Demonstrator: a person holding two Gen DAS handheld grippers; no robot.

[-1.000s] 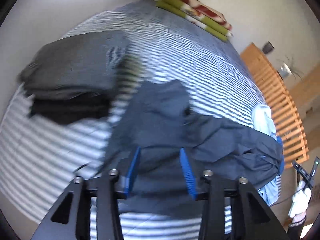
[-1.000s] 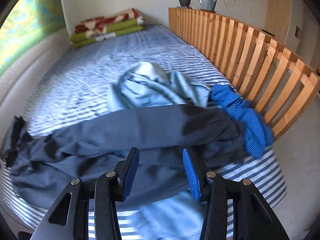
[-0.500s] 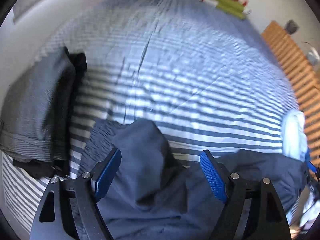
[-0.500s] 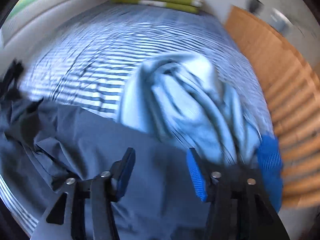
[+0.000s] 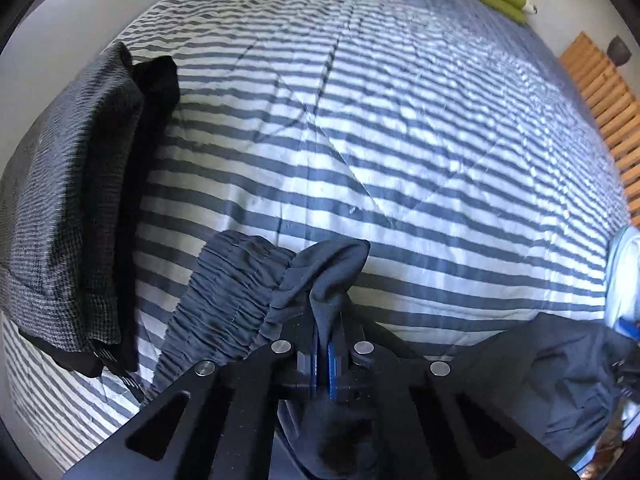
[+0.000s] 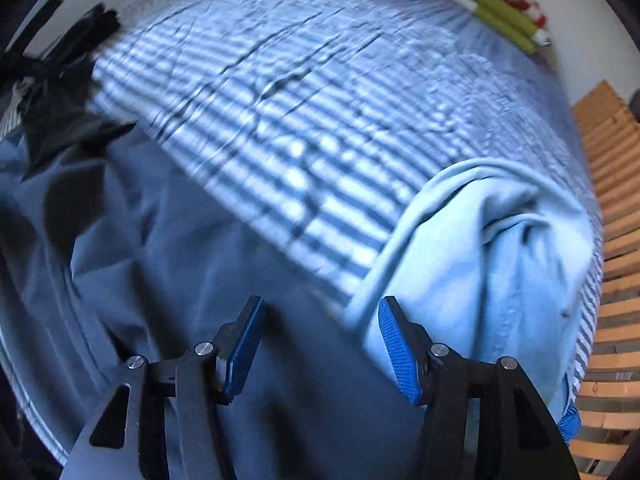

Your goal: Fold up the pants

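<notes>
Left claw (image 5: 323, 354) is pinched shut on a fold near the elastic waistband of the dark navy fabric pants (image 5: 256, 280) lying across the near edge of the striped bed (image 5: 400, 140), right claw (image 6: 322, 344) hovers wide open over the leg holding nothing, so a pull could probably drag the crumpled light blue garment (image 6: 492, 248) along or slip that thin pinch, and no containers anywhere.

Dark navy pants (image 5: 240, 296); grey-white striped bedcover (image 5: 400, 140); pale blue garment (image 6: 500, 248).

left gripper (image 5: 323, 354): black angular frame with cut-out slots, four silver round screws, blue ribbed pads
right gripper (image 6: 320, 344): same black frame, four silver screws, blue ribbed fingertip pads (image 6: 398, 354) on black fingers
</notes>
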